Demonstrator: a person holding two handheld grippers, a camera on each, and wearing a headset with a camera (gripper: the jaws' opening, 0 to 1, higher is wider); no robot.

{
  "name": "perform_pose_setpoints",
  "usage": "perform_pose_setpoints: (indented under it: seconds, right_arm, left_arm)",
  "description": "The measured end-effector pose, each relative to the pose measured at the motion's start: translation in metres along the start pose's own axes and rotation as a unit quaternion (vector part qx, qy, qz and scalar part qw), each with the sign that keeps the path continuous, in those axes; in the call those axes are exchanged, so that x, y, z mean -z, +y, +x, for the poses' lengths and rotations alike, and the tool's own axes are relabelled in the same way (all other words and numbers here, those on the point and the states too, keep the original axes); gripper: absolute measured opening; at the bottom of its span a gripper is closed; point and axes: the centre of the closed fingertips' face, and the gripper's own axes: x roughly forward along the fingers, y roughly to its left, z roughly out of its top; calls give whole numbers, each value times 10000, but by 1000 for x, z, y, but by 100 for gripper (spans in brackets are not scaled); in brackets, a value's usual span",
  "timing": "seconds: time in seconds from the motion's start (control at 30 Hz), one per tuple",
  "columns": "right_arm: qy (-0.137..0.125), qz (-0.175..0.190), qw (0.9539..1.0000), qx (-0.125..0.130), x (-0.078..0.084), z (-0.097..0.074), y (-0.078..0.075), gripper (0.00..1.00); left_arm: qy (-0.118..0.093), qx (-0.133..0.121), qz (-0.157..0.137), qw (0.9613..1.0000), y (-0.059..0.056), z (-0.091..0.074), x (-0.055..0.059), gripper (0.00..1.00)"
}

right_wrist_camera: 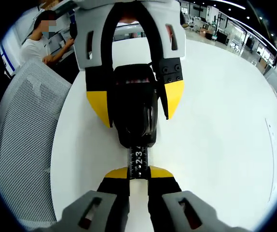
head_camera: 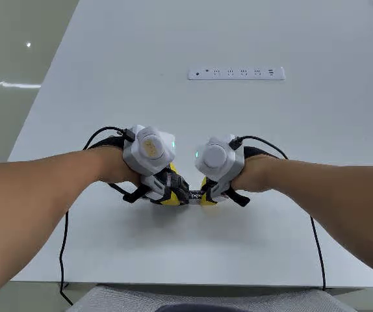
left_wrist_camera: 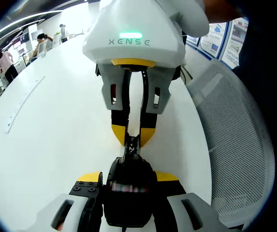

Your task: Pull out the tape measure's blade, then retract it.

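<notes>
Head view: the left gripper and right gripper meet tip to tip near the front edge of the white table. The tape measure sits between them, mostly hidden by the jaws.

Left gripper view: its jaws are clamped around the black tape measure, long axis pointing straight away at the other gripper.

Right gripper view: its jaws are pinched tight on the blade. Only a short stretch is out, with digits 2 and 3 readable, and the hook end is covered.

An open-plan office: long white tabletop with a power strip, a mesh chair, wall posters, people standing farther off.
</notes>
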Motion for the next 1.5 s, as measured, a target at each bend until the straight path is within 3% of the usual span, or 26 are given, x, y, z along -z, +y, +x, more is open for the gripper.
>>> perform_pose_setpoints:
  seconds: [1.5]
  right_arm:
    - [-18,80,10000,-7,20,-10,0,12]
  left_arm:
    - [-150,-211,-76,9996,5,1,1,36]
